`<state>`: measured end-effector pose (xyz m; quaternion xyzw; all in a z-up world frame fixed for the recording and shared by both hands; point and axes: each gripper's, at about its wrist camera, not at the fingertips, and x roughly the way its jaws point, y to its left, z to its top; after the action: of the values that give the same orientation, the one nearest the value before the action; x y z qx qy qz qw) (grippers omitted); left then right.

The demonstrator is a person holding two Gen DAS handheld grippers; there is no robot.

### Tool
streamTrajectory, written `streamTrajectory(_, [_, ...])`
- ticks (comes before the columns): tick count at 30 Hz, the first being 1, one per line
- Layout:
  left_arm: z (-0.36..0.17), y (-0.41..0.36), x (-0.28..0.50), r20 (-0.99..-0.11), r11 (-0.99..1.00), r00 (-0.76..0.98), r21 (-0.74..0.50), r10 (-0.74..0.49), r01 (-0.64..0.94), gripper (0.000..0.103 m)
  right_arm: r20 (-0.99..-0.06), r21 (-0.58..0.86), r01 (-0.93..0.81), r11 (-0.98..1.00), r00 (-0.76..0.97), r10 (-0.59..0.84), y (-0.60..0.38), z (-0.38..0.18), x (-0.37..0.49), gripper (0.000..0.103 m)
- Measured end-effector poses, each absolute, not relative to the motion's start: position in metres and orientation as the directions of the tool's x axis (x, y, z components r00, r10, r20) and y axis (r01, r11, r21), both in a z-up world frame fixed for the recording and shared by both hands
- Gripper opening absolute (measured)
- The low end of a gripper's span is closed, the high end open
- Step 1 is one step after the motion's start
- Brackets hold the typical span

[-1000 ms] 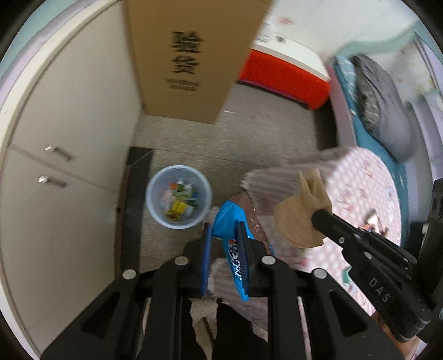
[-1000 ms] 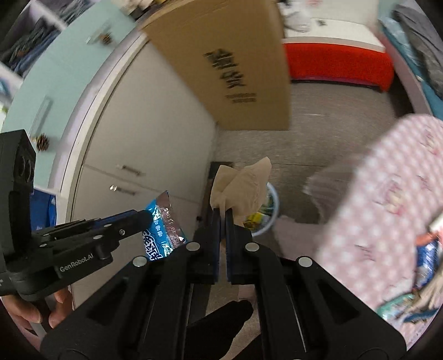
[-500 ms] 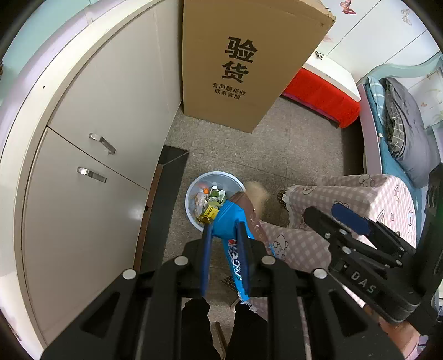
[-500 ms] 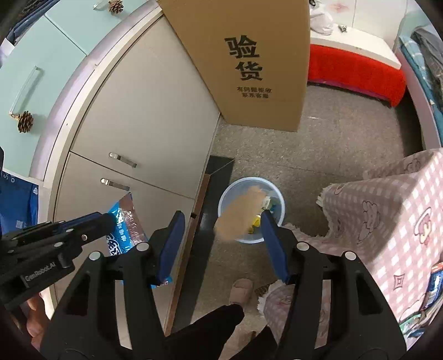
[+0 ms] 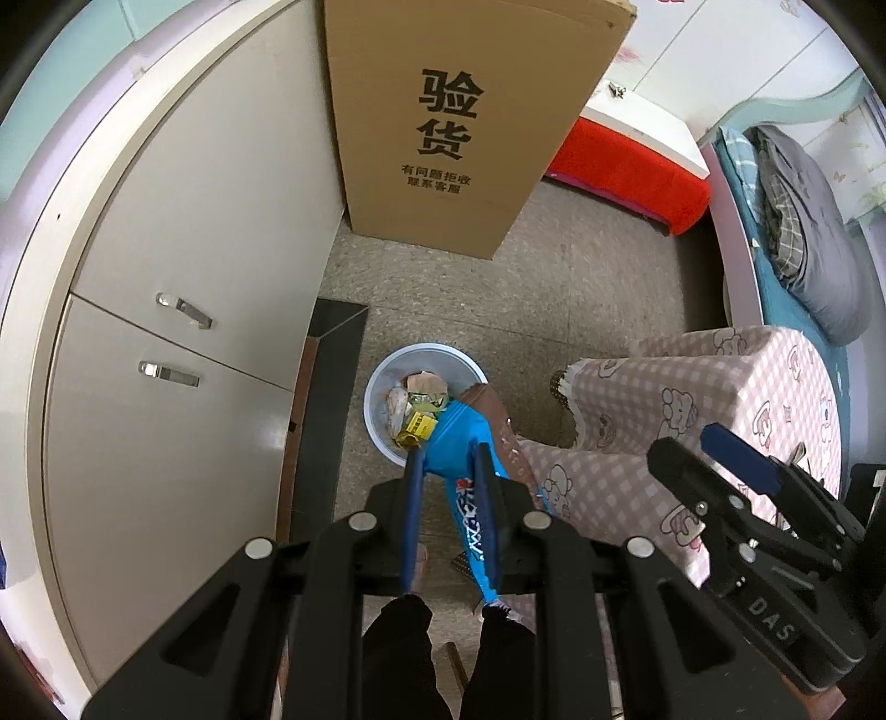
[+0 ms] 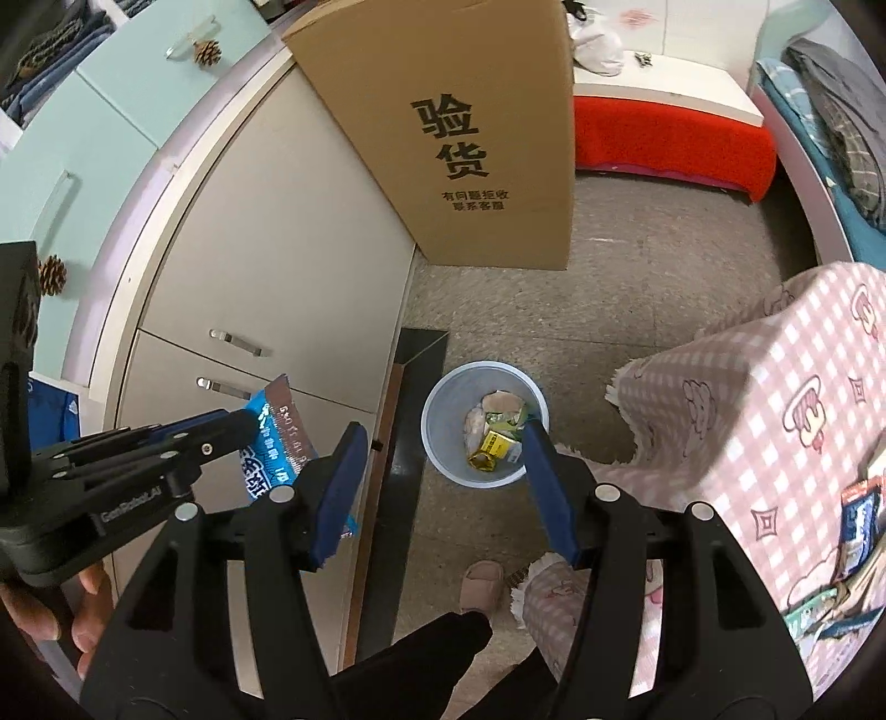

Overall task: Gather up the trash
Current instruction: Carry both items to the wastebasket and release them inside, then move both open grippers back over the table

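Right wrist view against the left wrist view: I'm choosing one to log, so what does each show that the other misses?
Only the right wrist view shows pinecones on the teal cupboard, wrappers lying on the pink checked tablecloth, and a slipper on the floor.

Only the left wrist view shows the blue snack wrapper end-on between the left gripper fingers, overlapping the bin's near rim.

Both show the trash bin with litter inside, the cardboard box, the red bench, and the open, empty right gripper.
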<state>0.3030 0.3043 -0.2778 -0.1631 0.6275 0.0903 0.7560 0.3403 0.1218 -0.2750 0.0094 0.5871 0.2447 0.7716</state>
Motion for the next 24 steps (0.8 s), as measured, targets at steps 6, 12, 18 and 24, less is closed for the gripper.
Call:
streamTrajectory(6, [-0.275, 0.296, 0.312, -0.979, 0.943, 0.196, -0.116, -0.055, -0.312, 0.018, -0.891, 0.312, -0.315, 0.896, 0.231, 0.391, 0.1, -0.264, 0.335, 0.061])
streamTrajectory(12, [-0.275, 0.295, 0.327, -0.982, 0.939, 0.182, -0.101, -0.042, -0.329, 0.028, -0.88, 0.322, -0.259, 0.911, 0.272, 0.389, 0.074, -0.254, 0.329, 0.062])
streamTrajectory(18, [-0.286, 0.296, 0.334, -0.989, 0.929, 0.15, -0.066, -0.012, -0.364, 0.071, -0.879, 0.326, -0.201, 0.924, 0.295, 0.375, 0.048, -0.252, 0.318, 0.063])
streamTrajectory(24, [-0.289, 0.273, 0.324, -0.991, 0.944, 0.127, -0.079, -0.04, -0.32, 0.072, -0.88, 0.332, -0.141, 0.933, 0.31, 0.36, 0.025, -0.255, 0.308, 0.063])
